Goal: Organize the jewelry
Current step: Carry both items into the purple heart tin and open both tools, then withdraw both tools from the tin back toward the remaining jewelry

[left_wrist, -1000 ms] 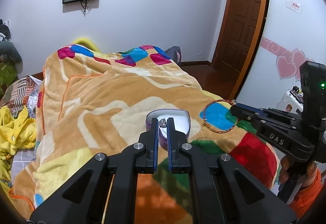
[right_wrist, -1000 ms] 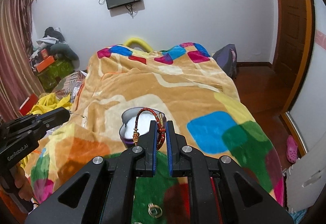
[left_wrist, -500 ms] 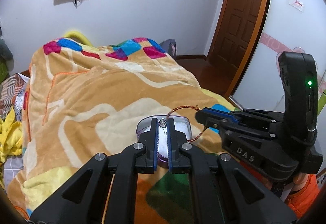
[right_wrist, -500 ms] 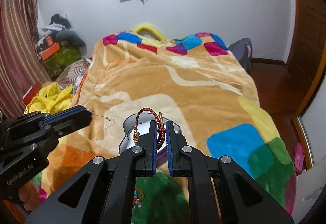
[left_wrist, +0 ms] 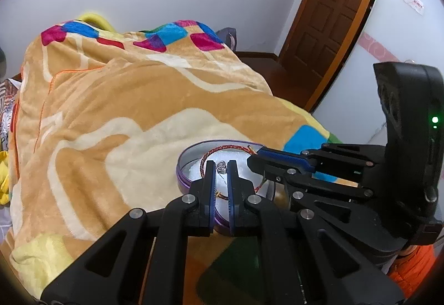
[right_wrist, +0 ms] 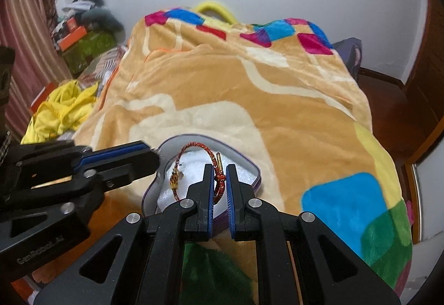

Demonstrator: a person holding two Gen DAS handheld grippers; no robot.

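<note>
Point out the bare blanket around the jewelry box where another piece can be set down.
Free: the tan and cream blanket beyond the jewelry box, and the blue-green squares to its right. Crowded: over the box, where the right gripper holds the red bracelet and the left gripper pinches a small ring.

Both grippers crowd over the small box on the blanket. The left gripper reaches in from the near side and the right gripper from the right, its tip close beside the left one's; the bracelet arches between them. Far and left of the box, the blanket lies bare.
</note>
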